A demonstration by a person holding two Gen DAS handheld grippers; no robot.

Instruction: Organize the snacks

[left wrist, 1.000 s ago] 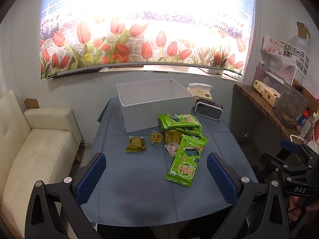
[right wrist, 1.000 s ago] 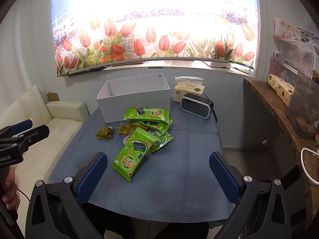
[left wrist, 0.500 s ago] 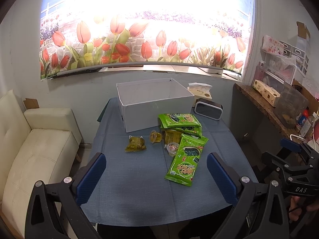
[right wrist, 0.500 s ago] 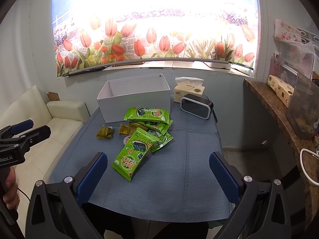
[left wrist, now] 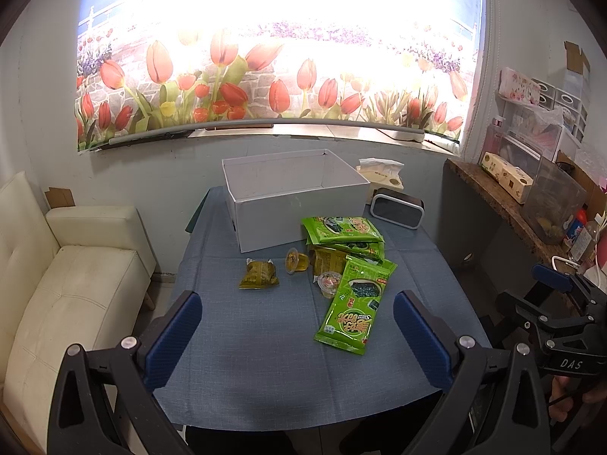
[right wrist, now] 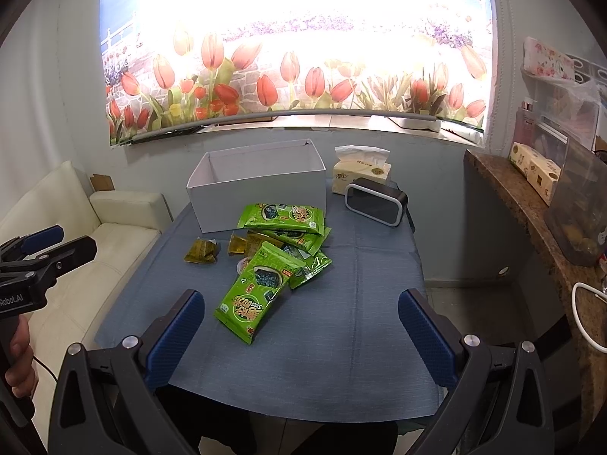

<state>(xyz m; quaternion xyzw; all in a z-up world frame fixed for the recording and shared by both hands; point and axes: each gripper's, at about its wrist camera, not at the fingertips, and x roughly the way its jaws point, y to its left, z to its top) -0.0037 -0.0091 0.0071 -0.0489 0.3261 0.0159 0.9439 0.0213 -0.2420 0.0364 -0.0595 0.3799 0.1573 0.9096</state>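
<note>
Waiting Over a Heap of Snacks

Hovering at the near edge of the table (left wrist: 265,379), both claws stand wide and hold nothing. The left gripper (left wrist: 297,335) and the right gripper (right wrist: 301,335) each show two blue pads spread far apart, with the blue cloth between them.

A white box (left wrist: 292,197) sits open at the far side of the table, its inside bare as far as I can see. Everything else reads off that box. Just in front of its right corner lies a stack of glossy green packs (left wrist: 343,229) with dark seaweed pictures and cartoon print, fanned over one another. One more green pack (left wrist: 354,309) lies nearer the grippers, propped on the stack at its far end and angled toward the table's front, with red and yellow lettering on its lower half. In front of the box's middle lies a small olive-yellow pouch (left wrist: 258,275), apart from the rest. Beside it, toward the stack, an amber jelly cup (left wrist: 296,261) lies on its side, and a clear cup (left wrist: 329,282) with reddish bits touches the near pack.

Right of the box stand a tissue pack (right wrist: 362,170) and a black clock (right wrist: 375,201).
</note>
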